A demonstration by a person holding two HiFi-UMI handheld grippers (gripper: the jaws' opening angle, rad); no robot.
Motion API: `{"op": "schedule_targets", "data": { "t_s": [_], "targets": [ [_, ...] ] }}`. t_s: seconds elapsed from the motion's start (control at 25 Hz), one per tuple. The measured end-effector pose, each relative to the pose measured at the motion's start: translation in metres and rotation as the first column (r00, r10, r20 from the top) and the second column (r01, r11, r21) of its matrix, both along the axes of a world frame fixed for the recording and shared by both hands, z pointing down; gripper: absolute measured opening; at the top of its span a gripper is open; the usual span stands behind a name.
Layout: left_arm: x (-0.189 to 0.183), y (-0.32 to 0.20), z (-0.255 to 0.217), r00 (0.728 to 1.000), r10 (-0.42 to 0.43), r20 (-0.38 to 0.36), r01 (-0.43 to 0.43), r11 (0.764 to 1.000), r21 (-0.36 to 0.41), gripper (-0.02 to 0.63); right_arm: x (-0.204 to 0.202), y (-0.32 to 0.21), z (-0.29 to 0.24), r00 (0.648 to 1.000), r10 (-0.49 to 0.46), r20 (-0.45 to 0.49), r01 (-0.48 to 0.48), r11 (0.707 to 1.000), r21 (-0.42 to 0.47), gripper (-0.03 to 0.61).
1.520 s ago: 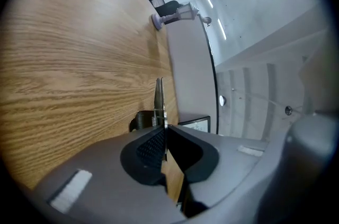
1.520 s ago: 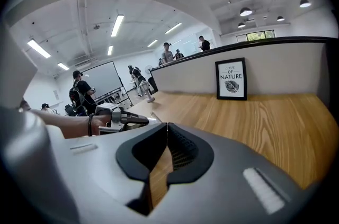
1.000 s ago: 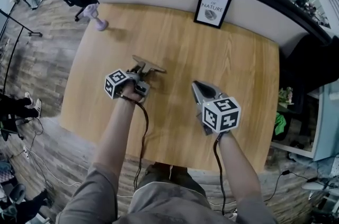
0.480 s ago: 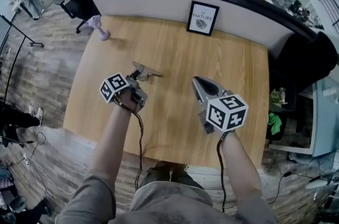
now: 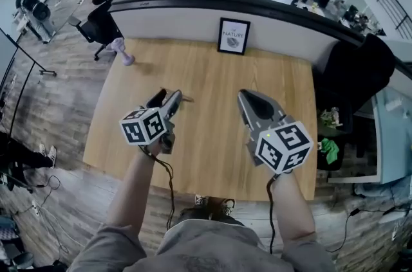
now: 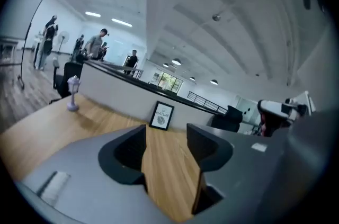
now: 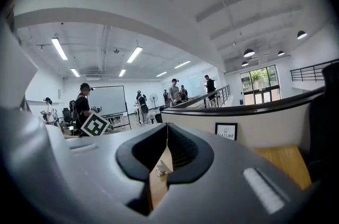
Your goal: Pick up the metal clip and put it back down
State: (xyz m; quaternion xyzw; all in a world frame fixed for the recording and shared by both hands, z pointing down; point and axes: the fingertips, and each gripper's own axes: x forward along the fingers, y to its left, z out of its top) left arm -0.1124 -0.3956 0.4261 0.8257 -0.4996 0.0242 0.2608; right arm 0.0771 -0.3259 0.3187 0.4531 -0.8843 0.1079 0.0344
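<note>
The metal clip lies on the wooden table, mostly hidden behind my left gripper in the head view. In the right gripper view the metal clip shows small through the slot under the jaws. My left gripper hangs above the table just left of the clip. Its jaws are closing, and the left gripper has only bare table showing between them. My right gripper hovers to the clip's right. The right gripper is shut, tips touching, holding nothing.
A framed picture leans on the grey partition at the table's far edge. A small purple lantern figure stands at the far left corner. A black chair and several people stand beyond the table.
My left gripper has let go of the clip, lifted and drawn back toward me. The clip stays on the table. The right gripper has risen slightly.
</note>
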Motion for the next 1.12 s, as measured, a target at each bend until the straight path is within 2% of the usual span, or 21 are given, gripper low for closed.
{"op": "schedule_targets", "data": {
  "t_s": [0.08,0.2,0.32,0.52,0.6,0.76,1.0,1.12],
  "targets": [
    [0.012,0.017,-0.023,0.998,0.033,0.052,-0.036,0.998,0.061,0.229,0.006,0.016,-0.016,1.000,0.004,0.002,-0.004,0.999,0.034,0.012],
    [0.027,0.040,-0.054,0.994,0.068,0.084,-0.079,0.987,0.137,0.203,0.017,0.040,-0.034,1.000,0.019,-0.009,-0.019,0.997,0.081,0.011],
    [0.036,0.063,-0.077,0.988,0.080,0.132,-0.105,0.975,0.197,0.166,0.027,0.064,-0.047,0.996,0.055,-0.064,-0.046,0.989,0.138,0.012],
    [0.058,0.101,-0.103,0.967,0.114,0.226,-0.179,0.940,0.291,0.099,0.037,0.103,-0.056,0.986,0.087,-0.141,-0.059,0.980,0.191,0.012],
    [0.063,0.115,-0.109,0.960,0.137,0.243,-0.210,0.928,0.307,0.093,0.037,0.117,-0.059,0.983,0.093,-0.158,-0.060,0.978,0.201,0.012],
    [0.074,0.146,-0.118,0.944,0.179,0.276,-0.266,0.909,0.321,0.065,0.040,0.144,-0.062,0.988,0.089,-0.127,-0.064,0.980,0.188,0.011],
    [0.091,0.177,-0.118,0.936,0.188,0.296,-0.283,0.904,0.320,0.004,0.057,0.171,-0.048,0.986,0.092,-0.139,-0.073,0.988,0.139,0.011],
    [0.098,0.188,-0.108,0.925,0.227,0.305,-0.317,0.903,0.291,0.002,0.060,0.182,-0.036,0.987,0.099,-0.125,-0.087,0.992,0.096,0.011]
  ]
}}
